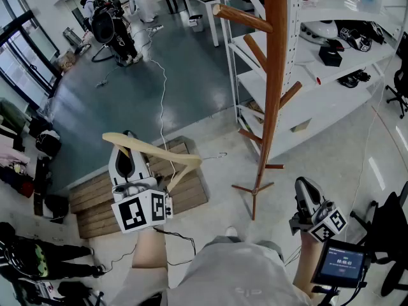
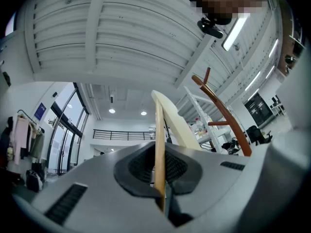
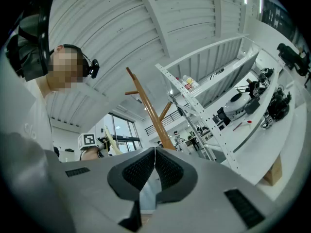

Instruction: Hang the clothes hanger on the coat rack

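The left hand-held gripper [image 1: 127, 146], pointing forward on an outstretched forearm, pinches the pale wooden clothes hanger [image 1: 156, 152]. The hanger is held in the air to the left of the coat rack [image 1: 274, 75], clear of its pegs. The right hand-held gripper [image 3: 154, 153] sits low at the person's right side, its jaws pressed together on nothing.

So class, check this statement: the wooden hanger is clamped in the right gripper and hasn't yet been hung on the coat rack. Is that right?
One detail is wrong. The hanger is clamped in the left gripper, not the right gripper. The left gripper view shows its jaws shut on the wood. The rest holds: it has not yet been hung on the coat rack.
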The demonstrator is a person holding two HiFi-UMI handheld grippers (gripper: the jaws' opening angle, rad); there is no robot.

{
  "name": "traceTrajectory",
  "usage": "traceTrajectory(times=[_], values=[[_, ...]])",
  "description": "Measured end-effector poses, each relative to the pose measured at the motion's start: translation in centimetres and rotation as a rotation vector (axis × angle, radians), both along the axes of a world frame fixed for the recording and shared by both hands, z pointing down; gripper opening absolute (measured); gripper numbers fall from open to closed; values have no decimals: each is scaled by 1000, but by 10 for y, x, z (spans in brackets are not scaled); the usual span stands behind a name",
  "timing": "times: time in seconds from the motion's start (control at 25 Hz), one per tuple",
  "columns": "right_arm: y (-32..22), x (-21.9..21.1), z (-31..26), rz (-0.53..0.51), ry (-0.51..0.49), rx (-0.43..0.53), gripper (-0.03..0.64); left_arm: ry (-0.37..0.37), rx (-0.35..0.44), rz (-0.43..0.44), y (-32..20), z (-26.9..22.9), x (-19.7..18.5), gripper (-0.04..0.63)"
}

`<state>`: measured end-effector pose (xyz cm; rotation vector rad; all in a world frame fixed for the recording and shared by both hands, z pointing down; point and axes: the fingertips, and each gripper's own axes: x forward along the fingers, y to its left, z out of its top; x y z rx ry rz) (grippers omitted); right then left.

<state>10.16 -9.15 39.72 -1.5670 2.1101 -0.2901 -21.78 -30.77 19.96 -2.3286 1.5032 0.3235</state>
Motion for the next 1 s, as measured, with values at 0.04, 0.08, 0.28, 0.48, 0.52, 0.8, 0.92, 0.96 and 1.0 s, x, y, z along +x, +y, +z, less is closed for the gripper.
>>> traceTrajectory(times=[0.04, 0.08, 0.28, 0.48, 0.52, 0.8, 0.92, 0.96, 1.0], values=[[-1, 7, -5, 5, 12, 4, 12, 16, 10, 9, -2, -10, 3, 3], [-3, 15, -11, 9, 24, 9, 12, 32, 20, 19, -4, -21, 6, 3], [-12, 49, -39, 6, 80, 40, 12, 111, 110, 42, 0, -92, 18, 3], [-32, 65, -65, -6, 92, 87, 12, 143, 198, 19, 7, -180, 13, 3], [-34, 62, -69, -22, 91, 90, 12, 139, 217, 9, 10, -197, 11, 3], [-75, 60, -71, -151, 102, 74, 12, 98, 295, -60, 16, -271, 48, 3], [-90, 33, -85, -264, 157, 56, 12, 102, 311, -66, 20, -291, 57, 3], [-94, 22, -92, -301, 174, 58, 12, 98, 325, -77, 23, -297, 59, 3], [-97, 14, -100, -331, 183, 65, 12, 91, 340, -93, 25, -303, 60, 3]])
